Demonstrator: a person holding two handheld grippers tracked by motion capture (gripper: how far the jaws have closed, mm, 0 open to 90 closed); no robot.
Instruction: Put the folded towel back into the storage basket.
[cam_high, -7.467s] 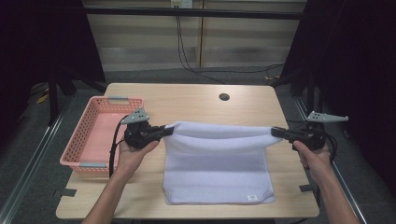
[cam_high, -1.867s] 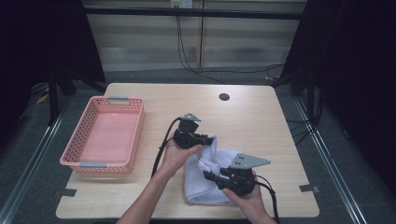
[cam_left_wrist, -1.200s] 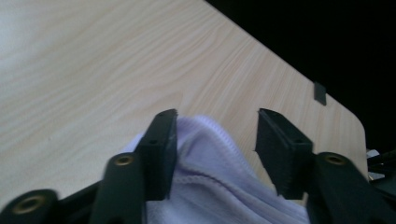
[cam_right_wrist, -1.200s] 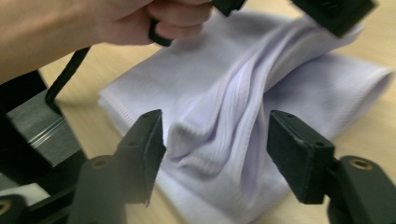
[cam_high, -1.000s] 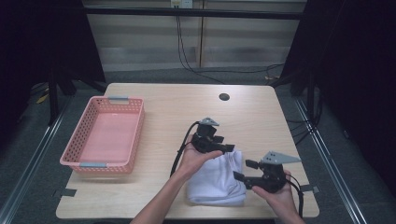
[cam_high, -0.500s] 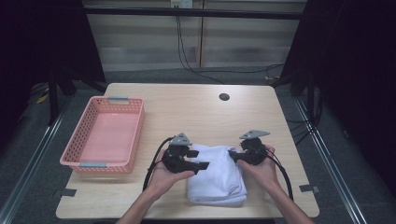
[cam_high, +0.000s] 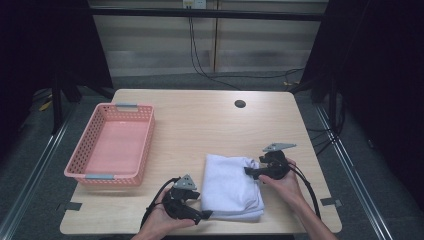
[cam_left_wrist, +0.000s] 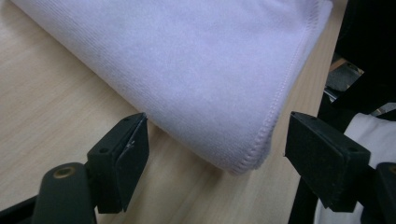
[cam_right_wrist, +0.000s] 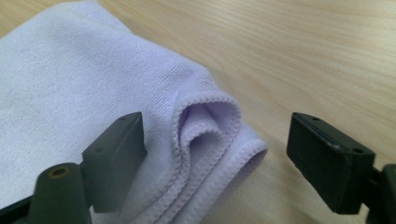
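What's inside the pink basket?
Nothing that I can see: the pink basket shows just its bare pink floor. The near wall hides a thin strip of that floor. The folded white towel lies outside it, on the table.

One white towel, folded into a compact, roughly rectangular stack, lies flat on the desk in its near right part, well apart from the pink basket. The fabric is soft terry with a stitched hem. At the far right corner several hemmed layers curl loosely and gape open. The near left corner lies closed and neat, its edge flush on the wood.
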